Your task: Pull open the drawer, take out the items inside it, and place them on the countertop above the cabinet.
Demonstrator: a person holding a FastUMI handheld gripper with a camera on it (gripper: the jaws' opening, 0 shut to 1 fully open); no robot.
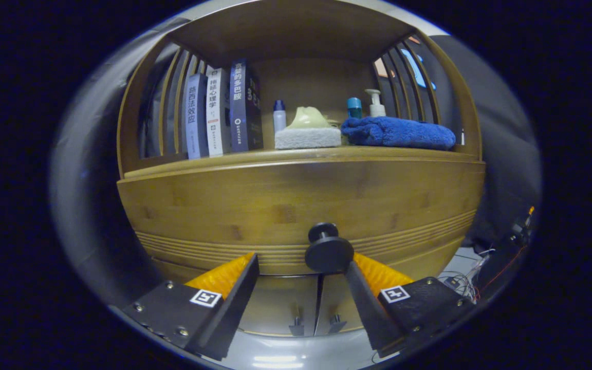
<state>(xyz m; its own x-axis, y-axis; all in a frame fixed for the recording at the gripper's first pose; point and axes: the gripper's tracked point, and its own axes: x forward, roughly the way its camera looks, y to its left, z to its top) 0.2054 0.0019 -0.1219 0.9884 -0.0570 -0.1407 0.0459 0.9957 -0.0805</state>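
While the claw (296, 267) stands wide open holding nothing, the round black knob (328, 251) of the shut wooden drawer (275, 205) sits between the fingers, nearer the right one. Judgement: centre on the knob, close behind its disc, pull straight out. Countertop (255, 155) lies above, far side.

Countertop (255, 155) carries books (221, 110), sponge (308, 137), blue towel (399, 132), bottles (279, 115).

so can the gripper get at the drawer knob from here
Probably yes: the gripper is open, the black knob sits just ahead between its fingers, nearer the right one, and nothing stands between them on the closed drawer front.
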